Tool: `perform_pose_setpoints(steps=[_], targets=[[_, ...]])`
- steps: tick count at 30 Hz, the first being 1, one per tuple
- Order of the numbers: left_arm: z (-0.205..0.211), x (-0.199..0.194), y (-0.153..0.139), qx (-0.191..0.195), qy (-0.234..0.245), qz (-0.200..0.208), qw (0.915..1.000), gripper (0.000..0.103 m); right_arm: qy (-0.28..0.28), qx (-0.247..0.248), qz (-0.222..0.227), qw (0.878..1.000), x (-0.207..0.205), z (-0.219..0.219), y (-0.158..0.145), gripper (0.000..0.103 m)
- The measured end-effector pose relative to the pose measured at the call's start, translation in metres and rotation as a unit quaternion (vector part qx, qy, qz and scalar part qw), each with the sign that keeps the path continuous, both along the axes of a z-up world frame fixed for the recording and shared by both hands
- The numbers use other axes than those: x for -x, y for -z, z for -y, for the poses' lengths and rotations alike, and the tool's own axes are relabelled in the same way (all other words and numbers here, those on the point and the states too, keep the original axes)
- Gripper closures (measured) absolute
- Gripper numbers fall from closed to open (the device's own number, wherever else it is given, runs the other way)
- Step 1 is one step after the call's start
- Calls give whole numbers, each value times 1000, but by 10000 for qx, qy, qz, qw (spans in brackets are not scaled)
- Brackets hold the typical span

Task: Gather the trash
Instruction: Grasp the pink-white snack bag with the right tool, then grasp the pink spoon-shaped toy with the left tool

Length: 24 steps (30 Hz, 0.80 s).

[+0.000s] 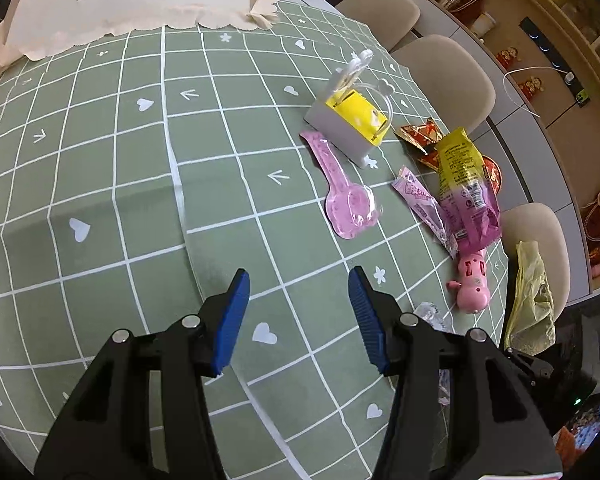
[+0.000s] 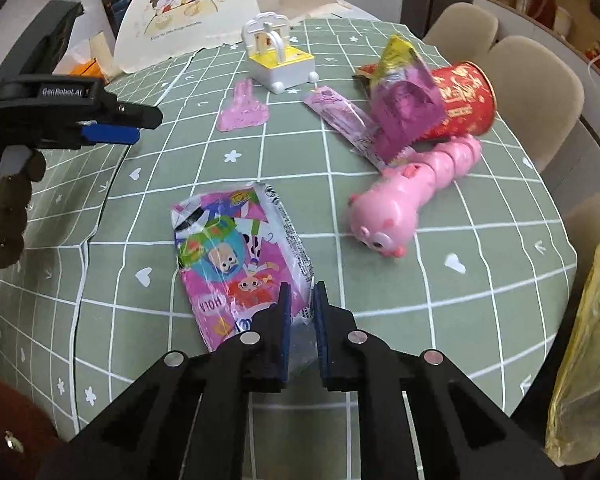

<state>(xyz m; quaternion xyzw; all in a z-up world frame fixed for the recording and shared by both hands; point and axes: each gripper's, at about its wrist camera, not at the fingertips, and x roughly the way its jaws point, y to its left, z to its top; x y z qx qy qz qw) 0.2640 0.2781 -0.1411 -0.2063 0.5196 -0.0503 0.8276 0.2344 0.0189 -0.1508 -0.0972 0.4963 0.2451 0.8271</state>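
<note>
1. My right gripper (image 2: 303, 312) has its fingers clenched on the near edge of the cartoon snack wrapper (image 2: 240, 256), which lies flat on the green checked bench (image 2: 460, 300).
2. My left gripper (image 1: 298, 312) hangs over bare cloth, fingers released, nothing between them.
3. Pink caterpillar toy (image 2: 412, 196) lies right of the wrapper; yellow plastic bag (image 2: 584, 360) at the bench's right edge.

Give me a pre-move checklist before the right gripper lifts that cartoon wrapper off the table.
1. Right gripper closed on the cartoon wrapper: ok, jaws pinch its near edge.
2. Left gripper empty: ok, open, nothing between the pads.
3. Wrapper apart from the pink toy: ok.
4. Yellow bag open to receive: cannot tell.
5. Other wrappers left by the red can: not ok, still there.
</note>
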Motion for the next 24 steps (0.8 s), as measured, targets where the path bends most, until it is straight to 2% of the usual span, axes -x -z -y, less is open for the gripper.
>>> perform_pose_setpoints(steps=[4,7,11,15,18,22,24], targets=[[6,-2,0,-56,104,46,9999,54,279,-153,175,9993,0,12,-18,92],[15,-7,0,-135,178,128,9997,54,721,-298,312,9965,-7,29,-34,92],[32,-25,-2,-242,139,273,9992,54,1172,-431,288,9918,-12,48,-42,92],[51,-50,-6,-608,-59,505,9969,54,1406,-497,247,9885,-11,62,-42,92],[64,-65,-1,-893,-31,410,9952,53,1450,-445,292,9880,-7,64,-42,92],[76,-74,6,-1508,44,295,9881,53,1508,-430,282,9872,-4,69,-39,92],[75,-73,6,-1516,73,304,9879,54,1540,-448,251,9867,-3,71,-37,92]])
